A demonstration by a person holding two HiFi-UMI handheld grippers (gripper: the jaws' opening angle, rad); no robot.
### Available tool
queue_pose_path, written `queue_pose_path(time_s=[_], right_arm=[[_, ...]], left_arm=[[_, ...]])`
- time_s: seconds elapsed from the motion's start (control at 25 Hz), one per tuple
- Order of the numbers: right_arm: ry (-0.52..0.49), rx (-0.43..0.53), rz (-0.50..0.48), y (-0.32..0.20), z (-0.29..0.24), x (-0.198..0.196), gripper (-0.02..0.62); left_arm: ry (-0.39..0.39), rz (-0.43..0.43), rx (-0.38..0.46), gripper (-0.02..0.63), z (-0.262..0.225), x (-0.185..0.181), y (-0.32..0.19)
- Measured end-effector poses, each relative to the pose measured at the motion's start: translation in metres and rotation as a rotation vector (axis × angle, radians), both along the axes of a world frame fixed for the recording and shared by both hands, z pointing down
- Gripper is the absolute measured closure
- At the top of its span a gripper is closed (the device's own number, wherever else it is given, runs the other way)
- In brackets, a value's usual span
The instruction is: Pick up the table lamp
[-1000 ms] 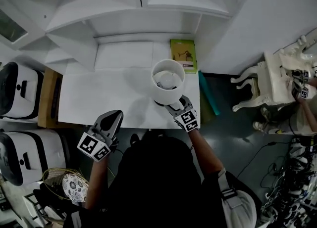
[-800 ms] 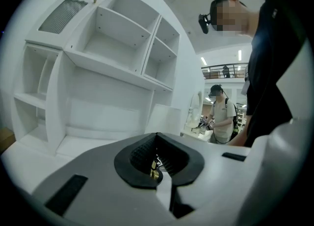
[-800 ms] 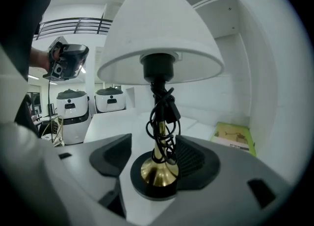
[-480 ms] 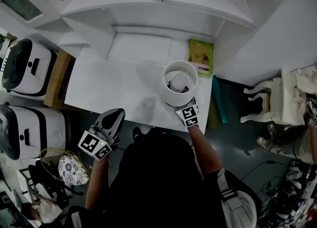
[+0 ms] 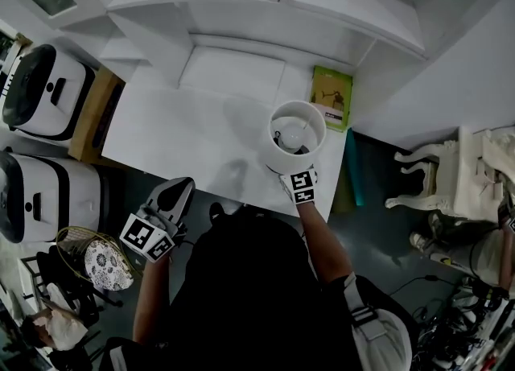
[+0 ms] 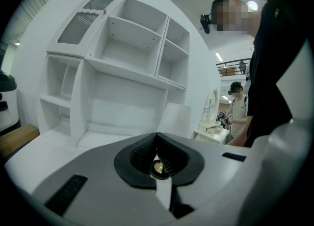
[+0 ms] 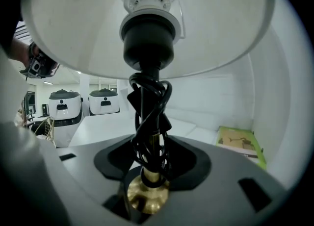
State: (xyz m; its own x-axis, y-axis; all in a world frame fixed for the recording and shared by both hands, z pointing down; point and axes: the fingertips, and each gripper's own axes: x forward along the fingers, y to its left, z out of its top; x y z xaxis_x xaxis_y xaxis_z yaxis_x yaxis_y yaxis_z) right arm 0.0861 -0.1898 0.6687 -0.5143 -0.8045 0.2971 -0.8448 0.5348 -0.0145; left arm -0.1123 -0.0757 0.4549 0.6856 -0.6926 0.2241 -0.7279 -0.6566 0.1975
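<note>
The table lamp stands near the front right of the white desk, seen from above as a round white shade with the bulb inside. My right gripper reaches in under the shade. In the right gripper view the lamp's stem, wrapped in black cord, rises from a brass base between the jaws of this gripper. The jaws are closing, with a sliver of gap still beside the cord. My left gripper hangs off the desk's front edge, shut and empty.
A green book lies behind the lamp by the white shelf unit. Two white machines and a wooden stand sit left of the desk. A basket is at lower left, an ornate white chair at right.
My right gripper has pushed further in under the lampshade. The left gripper has drifted a little along the desk's front edge.
</note>
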Motion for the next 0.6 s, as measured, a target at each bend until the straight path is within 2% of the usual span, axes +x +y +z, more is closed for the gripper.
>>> queue_pose_path(time_s=[0.6], right_arm=[[0.092, 0.038, -0.028, -0.003, -0.006, 0.0, 0.48]], left_arm=[[0.004, -0.013, -0.01, 0.597, 0.005, -0.007, 0.003]])
